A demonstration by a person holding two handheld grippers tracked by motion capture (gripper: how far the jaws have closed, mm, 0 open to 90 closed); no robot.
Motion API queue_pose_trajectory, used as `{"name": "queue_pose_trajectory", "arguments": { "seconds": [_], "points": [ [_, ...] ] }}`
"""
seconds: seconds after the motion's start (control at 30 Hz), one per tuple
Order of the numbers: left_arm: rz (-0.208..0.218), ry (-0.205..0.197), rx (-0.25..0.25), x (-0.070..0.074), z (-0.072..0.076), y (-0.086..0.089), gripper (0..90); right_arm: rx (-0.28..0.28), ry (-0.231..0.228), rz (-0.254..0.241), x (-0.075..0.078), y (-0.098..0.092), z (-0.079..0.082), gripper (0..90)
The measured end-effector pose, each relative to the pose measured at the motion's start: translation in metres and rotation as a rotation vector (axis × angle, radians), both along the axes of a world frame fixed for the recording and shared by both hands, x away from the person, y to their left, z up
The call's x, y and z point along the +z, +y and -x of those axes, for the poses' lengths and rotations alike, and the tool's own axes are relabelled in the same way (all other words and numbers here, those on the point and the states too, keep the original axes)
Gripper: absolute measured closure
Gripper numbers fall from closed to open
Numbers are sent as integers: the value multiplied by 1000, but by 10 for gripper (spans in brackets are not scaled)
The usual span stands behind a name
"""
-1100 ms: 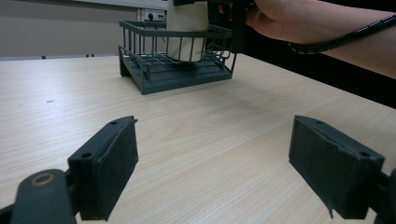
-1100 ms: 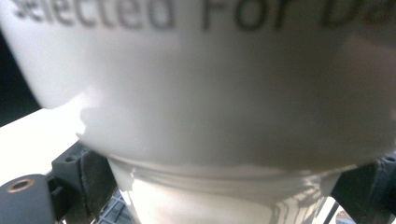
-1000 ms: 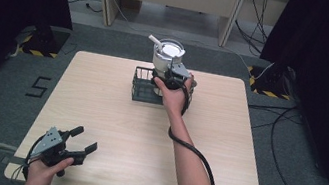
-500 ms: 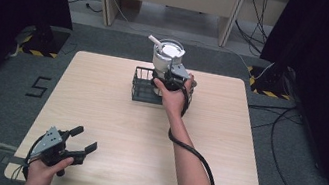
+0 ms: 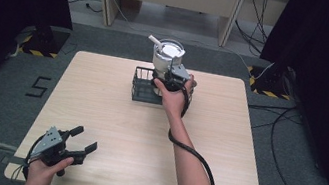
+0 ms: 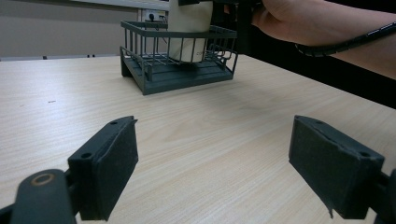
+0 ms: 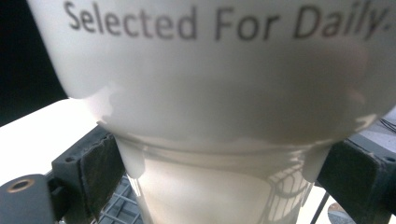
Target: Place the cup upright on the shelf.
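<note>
In the wire basket [image 5: 143,90], the cup [image 5: 167,55].

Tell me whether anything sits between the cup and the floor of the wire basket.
Nothing visible does. The right hand-held gripper holds the cup over the basket, whose floor beneath it looks bare.

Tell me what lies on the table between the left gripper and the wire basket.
Nothing: in the left gripper view, bare wooden table runs from the open left gripper to the wire basket; the high view agrees.
</note>
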State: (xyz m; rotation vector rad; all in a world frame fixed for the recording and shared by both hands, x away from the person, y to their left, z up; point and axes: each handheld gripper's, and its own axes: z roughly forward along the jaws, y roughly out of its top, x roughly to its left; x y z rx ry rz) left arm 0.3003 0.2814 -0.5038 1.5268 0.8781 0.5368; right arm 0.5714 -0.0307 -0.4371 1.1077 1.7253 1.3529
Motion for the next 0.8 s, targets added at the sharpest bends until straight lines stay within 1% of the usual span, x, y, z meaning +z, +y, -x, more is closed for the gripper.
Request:
{"name": "queue_pose_trajectory", "arguments": {
  "seconds": [0.63,0.8],
  "points": [
    [-4,0,2,0,0,0,149,1,-13,-18,4,-3,9,102],
    [1,-1,5,0,0,-1,149,7,-29,-23,7,-6,14,107]
  ]
}}
